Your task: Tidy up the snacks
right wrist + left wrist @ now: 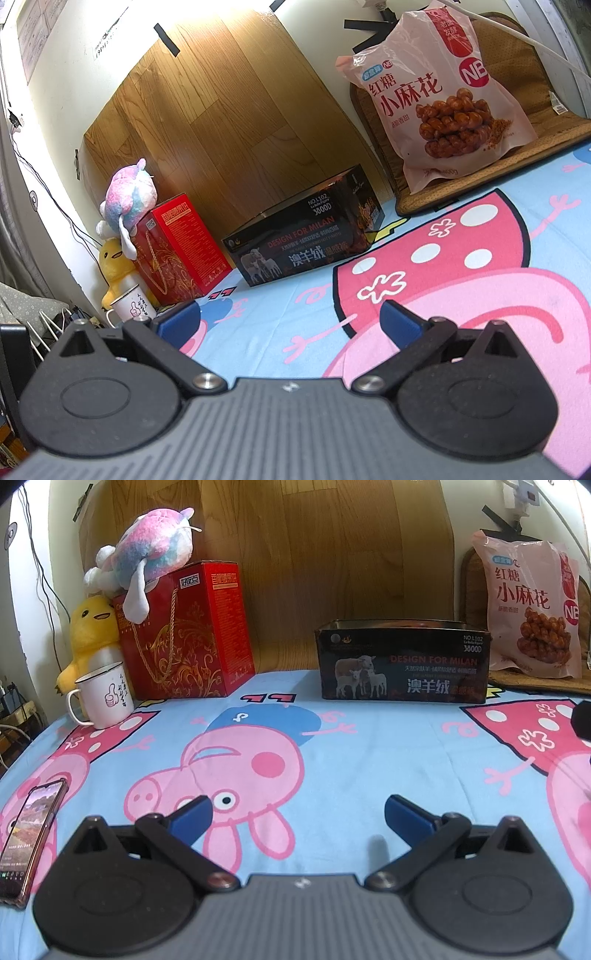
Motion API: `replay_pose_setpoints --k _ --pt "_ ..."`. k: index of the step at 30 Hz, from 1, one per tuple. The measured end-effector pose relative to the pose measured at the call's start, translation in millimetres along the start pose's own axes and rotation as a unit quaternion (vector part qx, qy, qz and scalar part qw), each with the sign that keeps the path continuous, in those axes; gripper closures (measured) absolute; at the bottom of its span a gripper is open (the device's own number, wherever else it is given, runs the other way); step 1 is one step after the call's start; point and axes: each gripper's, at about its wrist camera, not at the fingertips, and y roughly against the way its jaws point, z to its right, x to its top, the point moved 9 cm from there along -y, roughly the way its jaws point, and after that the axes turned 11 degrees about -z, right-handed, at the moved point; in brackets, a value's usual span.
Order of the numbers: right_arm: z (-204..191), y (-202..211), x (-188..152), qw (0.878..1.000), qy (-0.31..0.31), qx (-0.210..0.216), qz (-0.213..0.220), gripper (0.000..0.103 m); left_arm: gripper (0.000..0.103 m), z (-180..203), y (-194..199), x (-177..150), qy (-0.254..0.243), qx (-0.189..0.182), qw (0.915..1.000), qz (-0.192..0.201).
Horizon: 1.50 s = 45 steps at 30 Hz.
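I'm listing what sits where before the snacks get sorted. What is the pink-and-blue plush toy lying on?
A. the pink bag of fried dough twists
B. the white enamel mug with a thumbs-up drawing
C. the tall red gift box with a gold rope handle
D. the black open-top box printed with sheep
C: the pink-and-blue plush toy lies draped over the top of the tall red gift box with a gold rope handle, visible in both wrist views.

Soft, even indoor light fills both views — glare whitens the wall (pixel 236 9) at the top of the right wrist view. Fisheye distortion bends the edges; corners darken, focus stays sharp.
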Motion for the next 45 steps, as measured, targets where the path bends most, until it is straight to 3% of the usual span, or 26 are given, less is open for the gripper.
replay_pose_setpoints --k 45 --pt "1.8 2.1 2.5 1.0 -0.006 0.0 0.006 0.0 0.0 3.4 5.6 -1.0 0.001 -0.014 0.9998 0.015"
